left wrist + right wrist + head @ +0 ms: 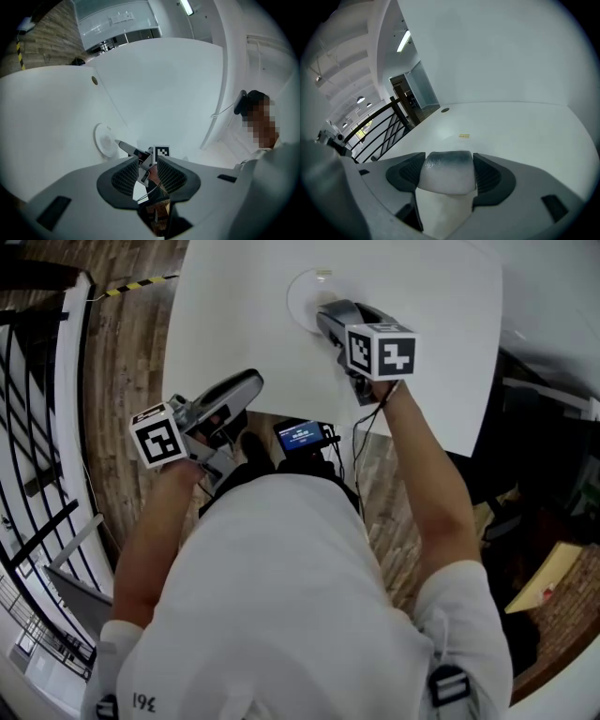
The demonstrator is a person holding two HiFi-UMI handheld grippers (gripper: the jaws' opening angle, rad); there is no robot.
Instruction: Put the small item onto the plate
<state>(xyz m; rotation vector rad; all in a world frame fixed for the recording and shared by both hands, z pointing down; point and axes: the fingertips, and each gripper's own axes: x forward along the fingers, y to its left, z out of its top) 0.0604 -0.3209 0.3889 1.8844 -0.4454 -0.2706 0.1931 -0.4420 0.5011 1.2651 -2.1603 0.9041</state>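
The small item (446,171), a white block with a dark grey top, is gripped between the jaws of my right gripper (448,174). In the head view my right gripper (330,317) reaches over the near rim of the round white plate (305,289) at the far side of the white table (234,315). The item itself is hidden there. My left gripper (246,382) hovers over the table's near edge, well short of the plate. In the left gripper view its jaws (147,171) stand a narrow gap apart with nothing between them, and the plate (104,139) lies beyond.
A device with a blue screen (298,435) hangs on the person's chest by the table's near edge. A black railing (37,474) runs along the left over the wooden floor (122,343). A small yellow mark (464,136) lies on the tabletop.
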